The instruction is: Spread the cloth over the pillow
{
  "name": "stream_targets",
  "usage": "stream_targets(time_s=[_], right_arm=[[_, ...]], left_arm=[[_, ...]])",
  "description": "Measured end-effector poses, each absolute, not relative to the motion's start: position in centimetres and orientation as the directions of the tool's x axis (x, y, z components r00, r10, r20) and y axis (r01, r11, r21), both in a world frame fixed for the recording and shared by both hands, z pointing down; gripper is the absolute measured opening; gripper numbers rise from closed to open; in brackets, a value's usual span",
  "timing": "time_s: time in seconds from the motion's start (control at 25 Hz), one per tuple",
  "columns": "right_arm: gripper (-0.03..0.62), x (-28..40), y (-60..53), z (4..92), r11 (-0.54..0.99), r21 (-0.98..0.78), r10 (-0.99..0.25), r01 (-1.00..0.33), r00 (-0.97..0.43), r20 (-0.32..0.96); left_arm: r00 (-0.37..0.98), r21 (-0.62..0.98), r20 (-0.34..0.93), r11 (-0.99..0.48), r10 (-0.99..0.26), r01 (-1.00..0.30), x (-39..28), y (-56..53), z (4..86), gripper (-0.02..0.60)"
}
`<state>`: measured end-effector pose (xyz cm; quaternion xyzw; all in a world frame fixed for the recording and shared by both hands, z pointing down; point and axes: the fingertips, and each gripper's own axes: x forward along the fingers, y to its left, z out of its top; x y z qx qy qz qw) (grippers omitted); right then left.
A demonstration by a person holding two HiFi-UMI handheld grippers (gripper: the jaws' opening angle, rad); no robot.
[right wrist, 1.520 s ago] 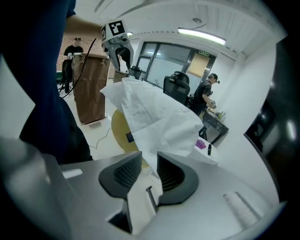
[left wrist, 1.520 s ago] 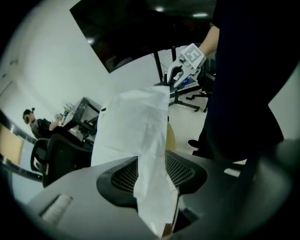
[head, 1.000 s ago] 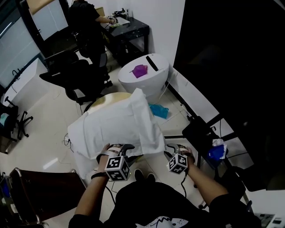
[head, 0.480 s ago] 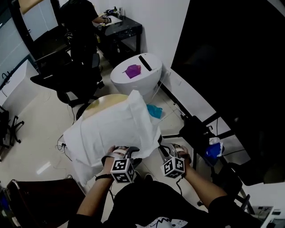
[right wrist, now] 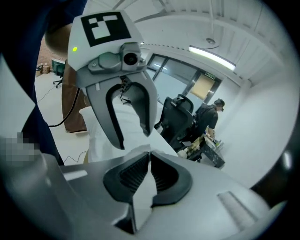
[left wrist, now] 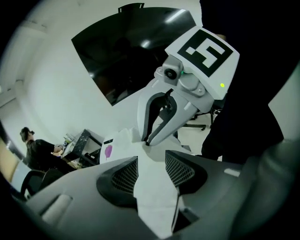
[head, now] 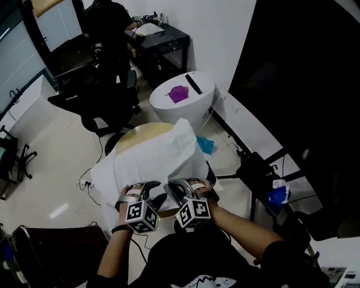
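Note:
A white cloth lies rumpled over a round tan table, its far right corner standing up; I cannot tell the pillow apart from it. My left gripper is at the cloth's near edge, its jaws wide and the cloth lying loose between the pads. Close on its right, my right gripper is shut on the same edge. In the right gripper view the pads pinch a thin fold of cloth. The left gripper view shows the right gripper nipping the cloth just ahead.
A white round bin with a purple item stands beyond the table. A black office chair is at the far left, and a person sits at a black desk. A blue rag lies on the floor; a black stand is to the right.
My right gripper has moved left along the cloth's near edge, close to the left gripper, and its jaws have shut on the cloth. The left gripper has barely shifted.

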<state>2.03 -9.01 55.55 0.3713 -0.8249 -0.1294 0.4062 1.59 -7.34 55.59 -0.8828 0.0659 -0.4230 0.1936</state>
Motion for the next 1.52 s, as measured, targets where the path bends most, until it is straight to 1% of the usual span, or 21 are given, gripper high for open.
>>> stream_targets(time_s=[0.2,0.32,0.44,0.52,0.64,0.72,0.8,0.84,0.92,1.04,1.16,1.36,1.44,1.52], right_arm=[[0.025,-1.2,-10.0,58.7,0.765,0.478,-0.642,-0.432,-0.450,0.621],[0.026,-2.0,-10.2,60.4,0.808,0.431,-0.588,-0.402,-0.492,0.642],[0.030,-2.3,-10.4,60.1,0.829,0.413,-0.559,-0.377,-0.551,0.619],[0.046,-1.7,-10.2,58.8,0.831,0.427,-0.555,-0.357,-0.588,0.588],[0.105,0.7,-9.9,57.4,0.836,0.424,-0.545,-0.348,-0.614,0.571],[0.109,3.0,-10.0,56.5,0.836,0.410,-0.547,-0.366,-0.623,0.560],[0.109,5.9,-10.6,55.9,0.824,0.397,-0.567,-0.405,-0.617,0.546],[0.109,7.5,-11.3,55.9,0.814,0.389,-0.581,-0.432,-0.606,0.544],[0.109,11.0,-13.2,56.4,0.789,0.365,-0.611,-0.495,-0.564,0.555],[0.109,15.8,-16.4,57.9,0.754,0.345,-0.638,-0.559,-0.498,0.587],[0.109,19.0,-19.0,59.8,0.741,0.351,-0.644,-0.573,-0.457,0.613],[0.109,21.5,-22.3,63.3,0.750,0.337,-0.617,-0.569,-0.420,0.665],[0.109,21.9,-22.9,64.5,0.775,0.339,-0.588,-0.533,-0.413,0.695],[0.110,22.1,-23.3,65.9,0.807,0.358,-0.560,-0.470,-0.414,0.718]], left_arm=[[0.554,-0.386,0.766,-0.923,-0.326,-0.010,-1.6,-9.0,57.0,0.172],[0.530,-0.374,0.779,-0.927,-0.335,-0.037,-2.3,-9.2,57.6,0.172],[0.520,-0.366,0.790,-0.930,-0.325,-0.024,-1.6,-8.9,58.4,0.172],[0.508,-0.383,0.796,-0.924,-0.331,-0.002,-0.7,-8.7,58.9,0.172],[0.464,-0.449,0.801,-0.892,-0.380,0.045,0.6,-9.3,59.3,0.172],[0.413,-0.485,0.817,-0.867,-0.404,0.111,1.0,-9.8,60.1,0.172],[0.352,-0.474,0.849,-0.863,-0.395,0.176,1.1,-9.9,61.3,0.173],[0.324,-0.463,0.862,-0.865,-0.389,0.194,0.9,-10.0,61.9,0.184],[0.295,-0.456,0.872,-0.868,-0.392,0.198,0.6,-10.6,62.7,0.193],[0.300,-0.449,0.870,-0.881,-0.392,0.151,0.9,-11.4,62.6,0.190],[0.293,-0.420,0.880,-0.900,-0.374,0.112,1.2,-11.7,62.7,0.158],[0.237,-0.393,0.903,-0.911,-0.357,0.127,1.2,-12.1,63.6,0.088],[0.226,-0.385,0.908,-0.916,-0.353,0.115,1.4,-12.2,63.6,0.050],[0.225,-0.369,0.912,-0.926,-0.343,0.084,1.6,-12.2,63.5,0.009]])
